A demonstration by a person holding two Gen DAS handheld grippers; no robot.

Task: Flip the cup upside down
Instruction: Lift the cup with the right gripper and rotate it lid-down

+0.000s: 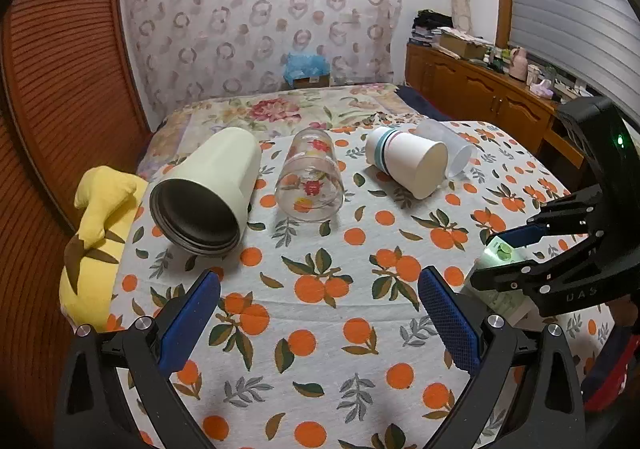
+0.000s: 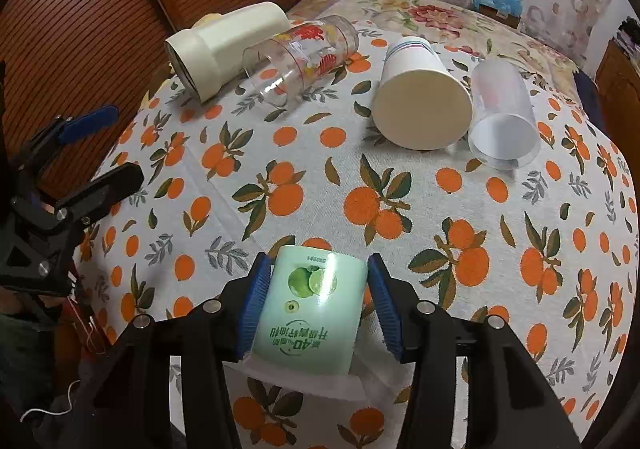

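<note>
The green lime-printed cup sits between the blue pads of my right gripper, its printing reading inverted and its long axis pointing away along them over the orange-print cloth, pads flanking it closely, while my left gripper hangs wide open, empty, and farther off.

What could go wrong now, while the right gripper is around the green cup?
The right gripper has the green cup between its pads; paper walls may crush if squeezed hard. The soft tablecloth could let it tip when set down. Swinging it may hit the left gripper nearby.
</note>
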